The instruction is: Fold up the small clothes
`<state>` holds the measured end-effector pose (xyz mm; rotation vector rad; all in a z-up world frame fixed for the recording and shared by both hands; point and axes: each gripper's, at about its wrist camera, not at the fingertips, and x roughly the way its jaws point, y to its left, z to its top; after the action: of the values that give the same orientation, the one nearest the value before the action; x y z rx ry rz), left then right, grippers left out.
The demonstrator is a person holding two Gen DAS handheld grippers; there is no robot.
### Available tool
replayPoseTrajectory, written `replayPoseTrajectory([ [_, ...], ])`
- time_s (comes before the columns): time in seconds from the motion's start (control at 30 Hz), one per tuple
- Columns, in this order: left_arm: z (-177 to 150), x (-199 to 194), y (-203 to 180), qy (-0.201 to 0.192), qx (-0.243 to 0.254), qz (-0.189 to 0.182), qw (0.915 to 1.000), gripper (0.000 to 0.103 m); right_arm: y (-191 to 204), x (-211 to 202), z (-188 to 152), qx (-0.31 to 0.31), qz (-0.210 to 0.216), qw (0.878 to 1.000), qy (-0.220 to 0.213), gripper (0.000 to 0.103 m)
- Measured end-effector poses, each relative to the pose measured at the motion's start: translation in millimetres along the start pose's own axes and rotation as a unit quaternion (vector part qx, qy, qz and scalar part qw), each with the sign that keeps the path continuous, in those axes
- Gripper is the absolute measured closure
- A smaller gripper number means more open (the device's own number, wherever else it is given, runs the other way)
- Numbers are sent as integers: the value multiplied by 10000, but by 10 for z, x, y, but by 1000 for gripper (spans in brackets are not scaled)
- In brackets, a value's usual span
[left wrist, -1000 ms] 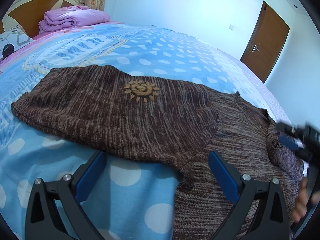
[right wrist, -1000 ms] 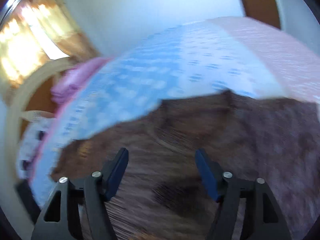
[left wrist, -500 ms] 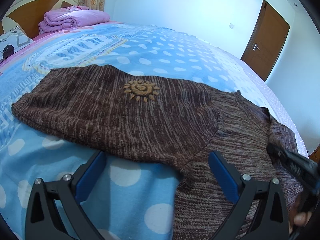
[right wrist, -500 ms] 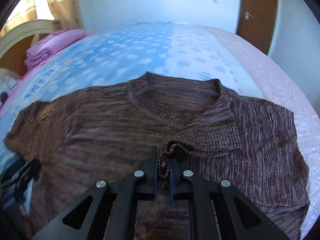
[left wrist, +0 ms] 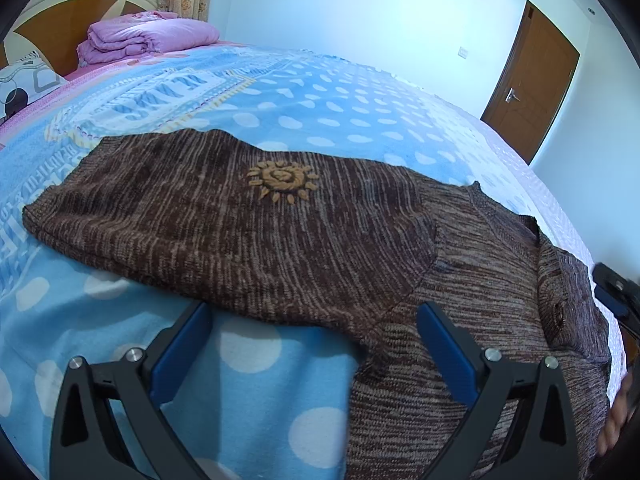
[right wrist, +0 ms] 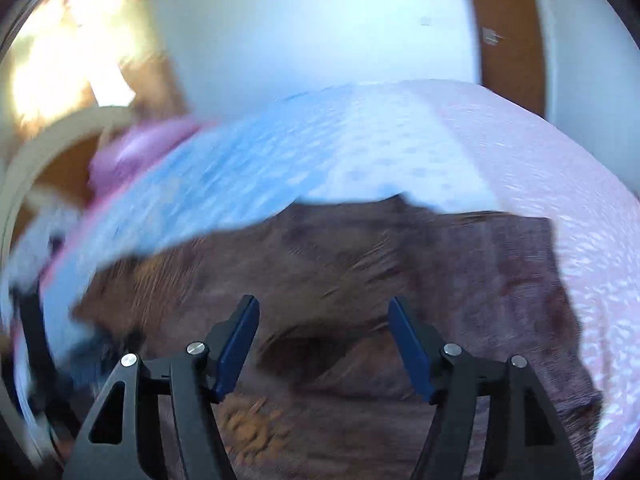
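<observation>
A small brown knit sweater with a tan sun emblem lies flat on the blue dotted bedspread. Its sleeve is folded across the body. My left gripper is open and empty, low over the sweater's near edge. My right gripper is open and empty above the sweater; that view is motion-blurred. The right gripper also shows at the right edge of the left wrist view, beside the sweater's far side.
Folded pink bedding and a patterned pillow sit by the headboard at the far left. A brown door stands in the right wall. The bed's pink edge runs along the right.
My right gripper was shut on a pinch of the sweater half a second ago; it has let go, opened and swung away fast. The left gripper has not moved.
</observation>
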<state>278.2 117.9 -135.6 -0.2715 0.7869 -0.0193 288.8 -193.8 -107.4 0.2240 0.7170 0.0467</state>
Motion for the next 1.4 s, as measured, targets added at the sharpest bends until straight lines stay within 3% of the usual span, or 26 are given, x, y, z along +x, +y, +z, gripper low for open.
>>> replayPoseTrajectory([
  [0.07,1,2,-1,2,1,4,10000,0,-148,185,88,184,-191,9994,216,47],
  [0.13,2,0,0,5,2,5,10000,0,-189,389,121,141,-448,9981,390,48],
  [0.2,2,0,0,4,1,4,10000,0,-163,539,109,92,-391,9976,557,51],
  [0.23,3,0,1,3,1,2,10000,0,-97,636,87,8,-411,9966,720,71],
  [0.27,3,0,0,3,-2,-1,10000,0,-33,676,105,-125,-556,9957,727,82],
  [0.3,3,1,0,1,-3,-4,10000,0,82,696,129,-348,-679,9947,682,86],
  [0.33,3,1,-1,1,-1,0,10000,0,174,731,156,-463,-625,9945,705,98],
  [0.43,5,2,-1,1,-1,-3,10000,0,373,802,230,-475,-382,9955,730,99],
  [0.5,4,2,-1,2,1,-1,10000,0,550,881,263,-524,81,9955,781,98],
  [0.57,4,2,0,2,-1,-3,10000,0,726,891,221,-715,390,9931,841,91],
  [0.63,4,3,-1,1,-4,-3,10000,0,818,880,189,-753,872,9882,1013,72],
  [0.7,4,2,0,1,-1,0,10000,0,775,753,128,-554,1195,9870,924,68],
  [0.8,3,3,0,0,-5,-2,10000,0,489,475,86,-241,667,9962,504,68],
  [0.93,3,3,1,-1,-5,0,10000,0,-120,142,-2,71,-235,9994,258,68],
  [1.0,3,3,1,1,-4,2,10000,0,-431,-6,-113,122,-725,9969,273,68],
  [1.1,2,7,-2,9,5,17,10000,0,-845,-62,-334,281,-1282,9890,680,68],
  [1.17,-2,13,-17,19,23,41,10000,0,-1010,-175,-441,533,-1134,9907,525,68],
  [1.27,-6,18,-34,42,43,74,10000,0,-800,-234,-392,334,-1480,9872,502,68],
  [1.4,-6,32,-60,99,97,171,9998,0,-199,-178,-287,-211,-888,9956,230,68],
])
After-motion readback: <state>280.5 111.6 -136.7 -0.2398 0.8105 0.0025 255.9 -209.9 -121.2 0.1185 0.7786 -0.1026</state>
